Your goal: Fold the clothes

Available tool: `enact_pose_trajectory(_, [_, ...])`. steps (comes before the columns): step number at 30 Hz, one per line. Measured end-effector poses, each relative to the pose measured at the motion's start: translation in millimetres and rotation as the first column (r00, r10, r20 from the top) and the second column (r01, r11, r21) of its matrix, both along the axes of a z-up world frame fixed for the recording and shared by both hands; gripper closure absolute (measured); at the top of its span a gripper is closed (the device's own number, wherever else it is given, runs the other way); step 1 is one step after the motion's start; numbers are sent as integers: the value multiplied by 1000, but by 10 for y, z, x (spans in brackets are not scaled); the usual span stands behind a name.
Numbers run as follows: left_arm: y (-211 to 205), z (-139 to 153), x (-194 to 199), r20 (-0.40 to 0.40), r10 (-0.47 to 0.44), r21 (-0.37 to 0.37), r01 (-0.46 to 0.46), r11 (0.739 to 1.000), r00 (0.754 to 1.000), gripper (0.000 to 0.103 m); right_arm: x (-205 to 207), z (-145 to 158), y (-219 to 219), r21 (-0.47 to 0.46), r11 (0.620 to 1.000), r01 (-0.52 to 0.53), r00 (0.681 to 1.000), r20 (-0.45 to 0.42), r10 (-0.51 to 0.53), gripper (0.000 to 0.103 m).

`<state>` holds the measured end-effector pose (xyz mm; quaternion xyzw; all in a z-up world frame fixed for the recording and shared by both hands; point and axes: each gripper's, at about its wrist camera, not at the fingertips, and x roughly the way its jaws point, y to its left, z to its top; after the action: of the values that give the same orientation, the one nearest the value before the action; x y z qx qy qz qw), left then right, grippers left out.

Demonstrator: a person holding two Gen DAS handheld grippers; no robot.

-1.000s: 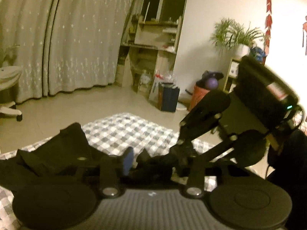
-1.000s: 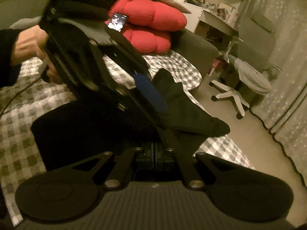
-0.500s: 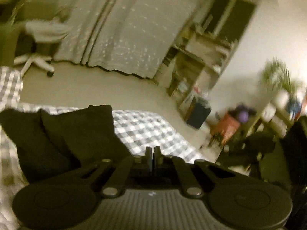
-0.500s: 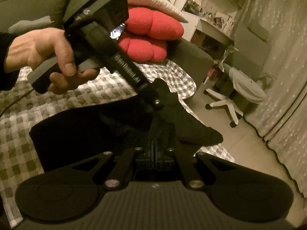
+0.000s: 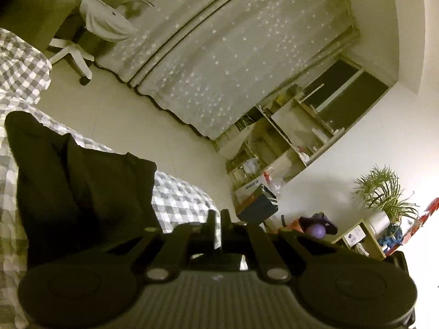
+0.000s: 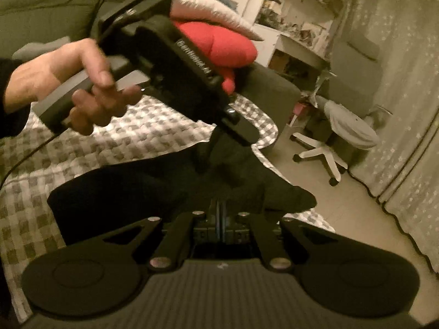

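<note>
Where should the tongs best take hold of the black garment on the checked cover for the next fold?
Probably at the pointed corner of the black garment, coming from the bed's floor-side edge: that tip lies flat on the checked cover, thin and free, away from the bulk.

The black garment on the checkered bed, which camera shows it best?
The right wrist view: the black garment spreads across the checkered bedcover, with one edge pinched in the right hand-held gripper. The left wrist view shows only a bunched, shadowed part at its left side.
</note>
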<state>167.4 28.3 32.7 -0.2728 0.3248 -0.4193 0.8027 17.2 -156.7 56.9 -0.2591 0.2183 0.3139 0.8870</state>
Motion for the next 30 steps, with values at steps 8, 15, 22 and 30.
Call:
enact_pose_trajectory(8, [-383,122,-124,184,-182,211,142,967,966,27,-38,-114,133,-87,996,-21,1000,12,22,101])
enact_pose_trajectory(15, [-554,4,-157,256,-318,418,192,888,913,46,-57,-106,115,-110,994,-25,999,21,27,101])
enact_pose_trajectory(22, [-600,-32,-103,224,-238,395,135,909,945,99,-61,-119,165,-131,991,-24,998,48,31,101])
enact_pose_trajectory(30, [5,-102,166,-23,101,82,-99,992,995,102,-55,-66,58,-85,996,-9,998,63,14,102])
